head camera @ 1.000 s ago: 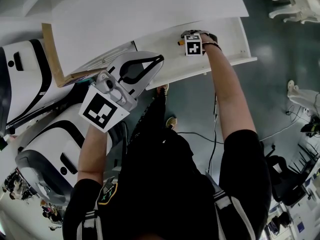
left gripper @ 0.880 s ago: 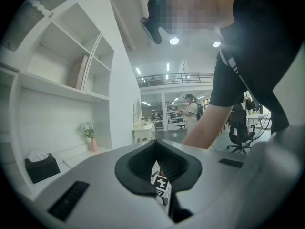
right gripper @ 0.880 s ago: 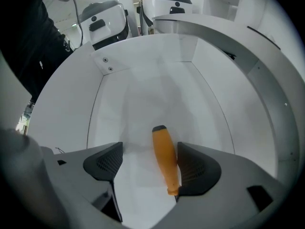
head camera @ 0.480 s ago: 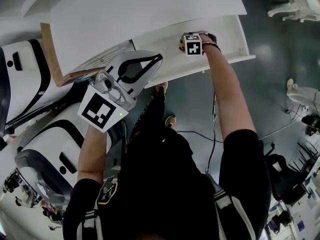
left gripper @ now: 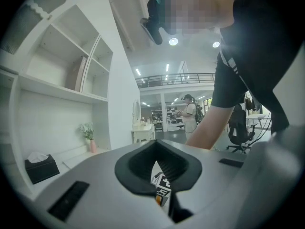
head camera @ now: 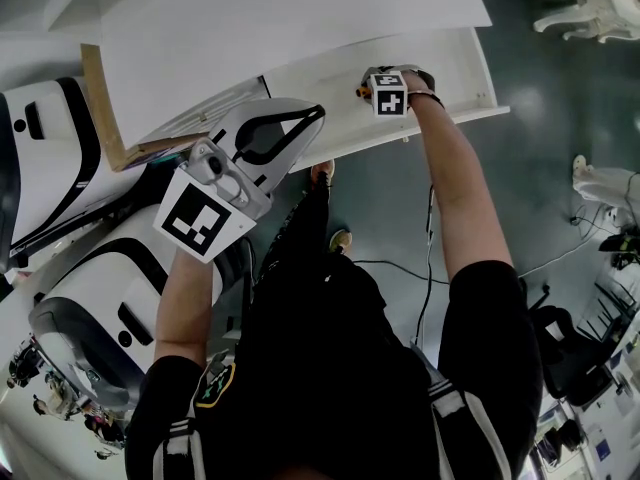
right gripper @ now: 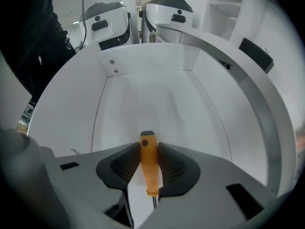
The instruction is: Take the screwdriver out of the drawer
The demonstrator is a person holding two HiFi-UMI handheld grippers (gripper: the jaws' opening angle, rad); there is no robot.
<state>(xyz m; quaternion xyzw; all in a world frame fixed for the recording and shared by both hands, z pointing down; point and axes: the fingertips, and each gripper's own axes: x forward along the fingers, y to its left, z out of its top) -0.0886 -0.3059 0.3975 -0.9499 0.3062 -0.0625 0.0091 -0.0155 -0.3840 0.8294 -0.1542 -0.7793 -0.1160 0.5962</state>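
Note:
An orange-handled screwdriver [right gripper: 148,163] lies between the black pads of my right gripper [right gripper: 147,149], handle end pointing away into the white drawer [right gripper: 157,99]. The jaws are closing and both pads touch the handle. In the head view my right gripper [head camera: 386,91] points steeply down into the open drawer [head camera: 455,63], and a bit of the orange screwdriver [head camera: 361,91] shows beside its marker cube. My left gripper [head camera: 318,116] is held level in front of the drawer's left end, tips together, nothing in it. In its own view my left gripper [left gripper: 156,144] looks toward the right gripper's cube.
White machines with black stripes [head camera: 90,278] stand at the left, with a brown board [head camera: 100,108] leaning by them. A cable [head camera: 430,258] runs over the dark floor below the drawer. White shelves [left gripper: 57,80] with a tissue box [left gripper: 40,166] show in the left gripper view.
In the head view the right gripper stays over the same spot in the drawer with only a slight shift. The left gripper has not moved.

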